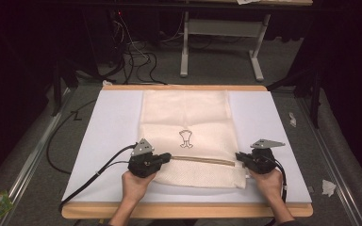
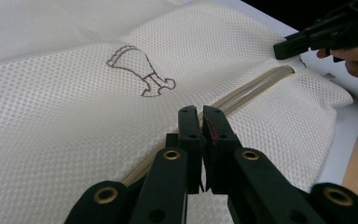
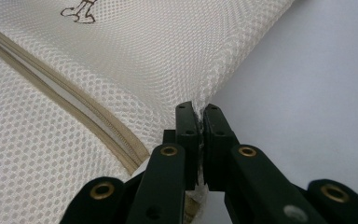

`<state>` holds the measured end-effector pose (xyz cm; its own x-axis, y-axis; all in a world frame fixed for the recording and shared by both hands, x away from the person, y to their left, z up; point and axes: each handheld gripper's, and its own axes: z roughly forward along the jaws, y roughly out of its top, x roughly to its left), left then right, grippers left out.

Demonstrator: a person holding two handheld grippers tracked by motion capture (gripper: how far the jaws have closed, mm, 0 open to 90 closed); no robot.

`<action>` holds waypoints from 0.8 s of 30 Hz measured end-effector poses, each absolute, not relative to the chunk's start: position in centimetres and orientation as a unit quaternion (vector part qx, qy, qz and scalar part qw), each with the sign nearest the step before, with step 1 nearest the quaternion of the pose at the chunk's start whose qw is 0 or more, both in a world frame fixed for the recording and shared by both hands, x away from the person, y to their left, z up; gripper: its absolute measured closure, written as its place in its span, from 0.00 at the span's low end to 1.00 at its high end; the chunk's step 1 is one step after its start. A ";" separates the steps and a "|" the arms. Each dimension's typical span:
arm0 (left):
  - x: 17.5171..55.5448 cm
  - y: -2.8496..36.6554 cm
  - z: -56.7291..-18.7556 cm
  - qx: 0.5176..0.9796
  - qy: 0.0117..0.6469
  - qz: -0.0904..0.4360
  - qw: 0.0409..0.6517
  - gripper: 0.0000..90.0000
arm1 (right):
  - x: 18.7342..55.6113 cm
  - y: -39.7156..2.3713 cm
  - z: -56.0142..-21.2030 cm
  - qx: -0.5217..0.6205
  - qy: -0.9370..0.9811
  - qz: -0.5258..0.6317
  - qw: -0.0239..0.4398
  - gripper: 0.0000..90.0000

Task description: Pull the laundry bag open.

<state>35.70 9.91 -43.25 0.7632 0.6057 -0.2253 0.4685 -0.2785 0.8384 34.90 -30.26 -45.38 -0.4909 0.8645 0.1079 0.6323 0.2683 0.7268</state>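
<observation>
1 cream mesh laundry bag point(image 1: 188, 136) lies flat on the white-covered table point(image 1: 113, 122), its 1 beige zipper point(image 1: 202, 160) crossing the near end. Left claw point(image 1: 167, 157) is closed at the zipper's left end, apparently on the pull; right claw point(image 1: 239, 156) is pinching the bag's right edge, likely anchoring it for unzipping.

Overhead light is brightly hitting the white table top point(image 1: 113, 122) at frame centre while the surrounding room is falling into near-black, mesh bag point(image 2: 65, 121) weave staying sharp up close, near black jaws blurring slightly at bottom edges.
</observation>
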 end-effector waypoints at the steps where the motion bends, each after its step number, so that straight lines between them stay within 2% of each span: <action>1: 35.7 10.0 -43.3 0.796 0.339 0.069 0.497 0.97 | 34.9 -30.3 -45.4 0.480 0.780 0.369 0.157 0.98; 24: 35.6 11.4 -43.3 0.801 0.345 0.086 0.481 0.97 | 34.8 -30.3 -45.1 0.477 0.783 0.361 0.170 0.98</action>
